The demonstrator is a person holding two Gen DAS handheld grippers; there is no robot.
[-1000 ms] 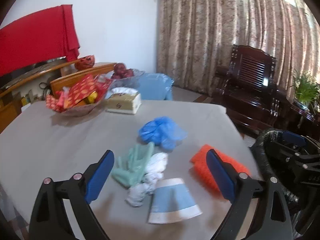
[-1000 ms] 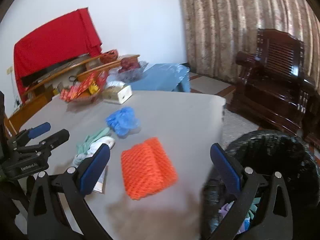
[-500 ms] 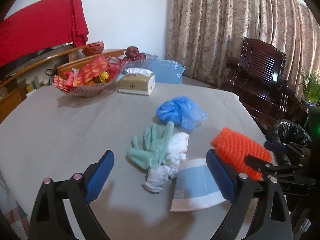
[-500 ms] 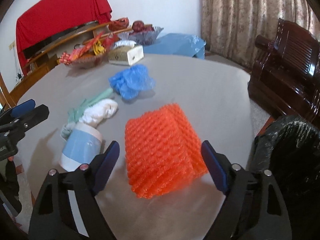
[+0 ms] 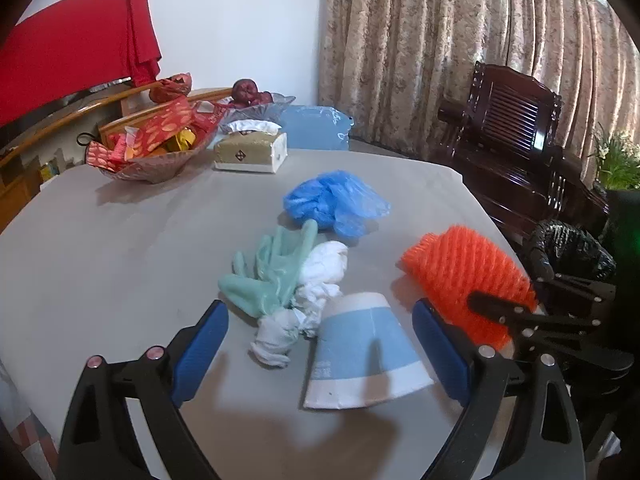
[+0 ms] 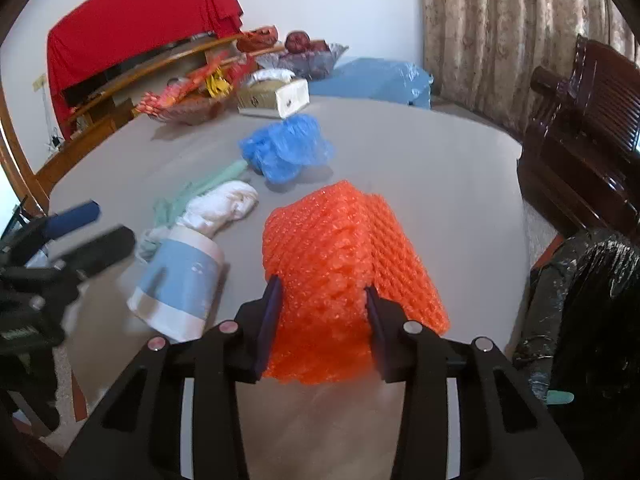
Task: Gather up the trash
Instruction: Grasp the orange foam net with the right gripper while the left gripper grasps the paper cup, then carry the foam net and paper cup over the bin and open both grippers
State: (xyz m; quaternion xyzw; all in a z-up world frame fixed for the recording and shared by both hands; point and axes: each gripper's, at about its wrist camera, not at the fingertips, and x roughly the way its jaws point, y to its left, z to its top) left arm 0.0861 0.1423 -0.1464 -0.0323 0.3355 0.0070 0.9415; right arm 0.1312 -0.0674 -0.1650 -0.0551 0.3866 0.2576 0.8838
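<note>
On the grey table [image 5: 120, 248] lie an orange bubble wrap [image 6: 340, 248], a flattened blue and white paper cup [image 5: 364, 356], a white crumpled cloth [image 5: 320, 276], a green glove [image 5: 272, 272] and a blue plastic bunch [image 5: 332, 204]. My right gripper [image 6: 322, 292] is closing, and its pads press the near end of the orange wrap, which bulges between them. My left gripper [image 5: 320, 320] stands open just above the paper cup, one finger on each side, touching nothing. A black-lined trash bin [image 6: 592, 300] stands off the table's right edge.
At the back of the table are a tissue box [image 5: 252, 152] and a basket of red snack packs [image 5: 152, 148]. A fruit bowl [image 5: 256, 100] and a blue bag [image 5: 316, 128] sit behind it. A dark wooden chair [image 5: 512, 128] stands to the right by the curtain.
My right gripper came down from beside the bin onto the orange wrap and narrowed from wide open to pinching it. My left gripper sank toward the paper cup and stayed open.
</note>
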